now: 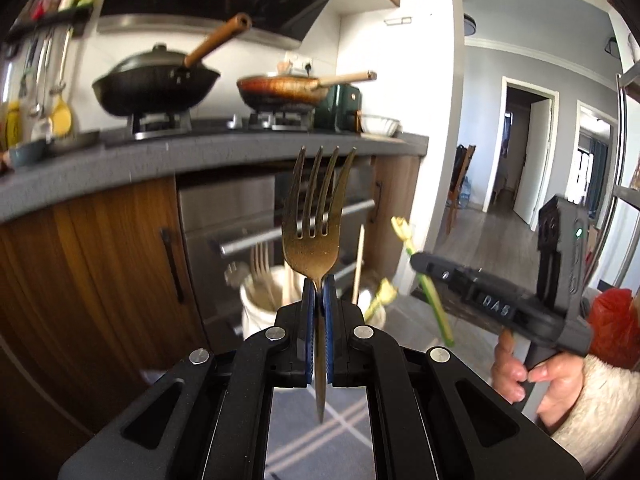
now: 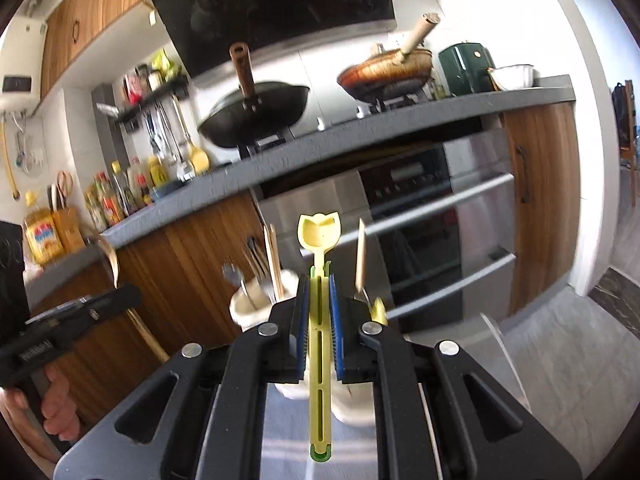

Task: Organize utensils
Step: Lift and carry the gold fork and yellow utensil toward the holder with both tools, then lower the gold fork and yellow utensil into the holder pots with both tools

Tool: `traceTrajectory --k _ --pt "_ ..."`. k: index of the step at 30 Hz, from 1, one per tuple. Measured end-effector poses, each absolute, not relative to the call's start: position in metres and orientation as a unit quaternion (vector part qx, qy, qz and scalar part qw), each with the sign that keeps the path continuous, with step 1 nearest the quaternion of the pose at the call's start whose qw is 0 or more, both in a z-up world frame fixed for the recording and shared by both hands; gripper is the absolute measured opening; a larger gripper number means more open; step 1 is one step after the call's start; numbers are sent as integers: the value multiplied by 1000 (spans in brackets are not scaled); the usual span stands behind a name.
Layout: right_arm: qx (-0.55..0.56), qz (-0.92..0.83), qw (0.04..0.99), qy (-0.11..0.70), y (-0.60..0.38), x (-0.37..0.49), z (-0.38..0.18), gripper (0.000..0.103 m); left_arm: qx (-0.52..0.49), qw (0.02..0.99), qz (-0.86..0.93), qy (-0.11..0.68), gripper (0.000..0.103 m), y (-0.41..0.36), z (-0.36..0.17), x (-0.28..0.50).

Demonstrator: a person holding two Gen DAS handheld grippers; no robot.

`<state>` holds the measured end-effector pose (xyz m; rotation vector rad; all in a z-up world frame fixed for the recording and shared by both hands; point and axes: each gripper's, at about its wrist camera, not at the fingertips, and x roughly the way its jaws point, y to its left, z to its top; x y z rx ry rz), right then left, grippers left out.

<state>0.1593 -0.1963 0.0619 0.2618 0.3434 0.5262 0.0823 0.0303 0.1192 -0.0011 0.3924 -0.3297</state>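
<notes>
A: Gripping first, nearest the lens: the left gripper [image 1: 319,292] has its jaws closed tight on the neck of a gold fork [image 1: 316,216], tines up, handle hanging down between the fingers. The right gripper [image 2: 319,304] is pinched on the slotted stem of a yellow plastic spoon [image 2: 319,236], its tulip-shaped bowl upward.

B: How will they handle?

A: The fork looks like stiff, polished metal, so likely slippery and apt to pivot; the narrow neck is probably the firmest place to hold. The spoon seems light and a bit flexible; holding mid-stem keeps it from bending.

B: And beyond them?

A: Just past both grippers stands a white utensil holder [image 2: 256,308], already carrying chopsticks [image 2: 274,256] and other cutlery. Farther back, blurred, a grey counter [image 1: 120,164] bears a black wok [image 1: 156,84].
</notes>
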Motion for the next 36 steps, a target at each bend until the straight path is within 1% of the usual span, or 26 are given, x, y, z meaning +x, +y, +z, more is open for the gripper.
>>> traceTrajectory --k 6,12,16,23,36 --pt "136 277 941 140 -181 194 71 10 22 976 -148 158 5 29 164 102" --pt "145 282 938 140 -169 219 62 10 30 981 -134 135 5 22 184 128" --pt "148 281 939 135 -167 226 54 10 41 983 -118 137 5 15 177 152" --pt "145 279 940 135 -169 230 37 10 39 978 -109 171 5 13 141 179" --pt "107 305 935 148 -170 208 20 10 36 967 -120 220 5 16 101 192"
